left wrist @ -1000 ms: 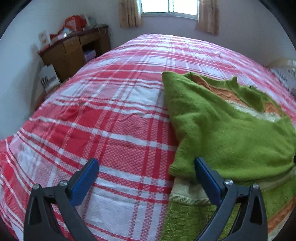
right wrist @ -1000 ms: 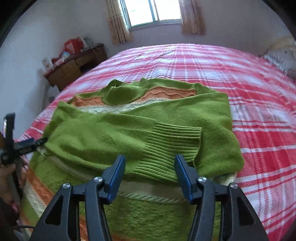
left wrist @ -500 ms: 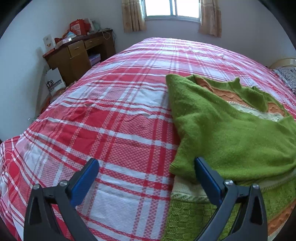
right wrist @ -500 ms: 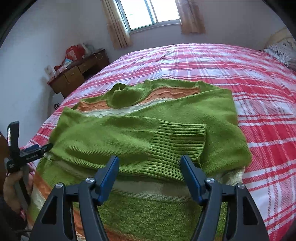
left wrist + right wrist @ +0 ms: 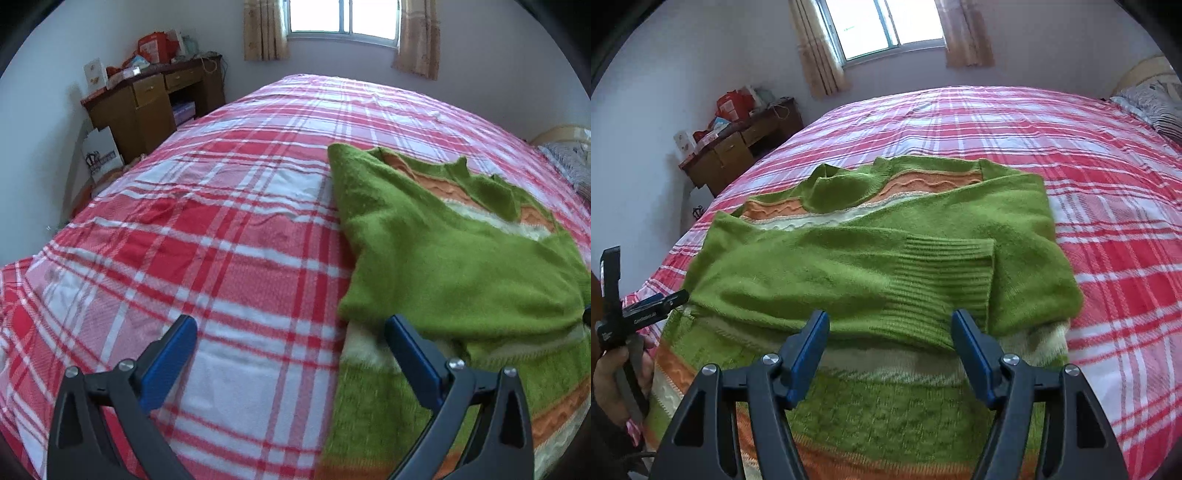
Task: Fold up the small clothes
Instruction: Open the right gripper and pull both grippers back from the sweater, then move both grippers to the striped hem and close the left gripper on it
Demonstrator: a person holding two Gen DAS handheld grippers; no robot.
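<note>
On the red plaid bedspread [image 5: 1108,229] lies the green sweater [image 5: 849,266], both sleeves folded across its chest (ribbed cuff uppermost). The right gripper [image 5: 888,343] hovers above it, jaws spread and empty. The left gripper [image 5: 290,345], equally released, straddles the sweater's left edge.

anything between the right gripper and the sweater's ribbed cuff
Nothing visible. The right gripper hangs open just above the sweater, with the ribbed cuff lying on top, straight ahead of its jaws.
</note>
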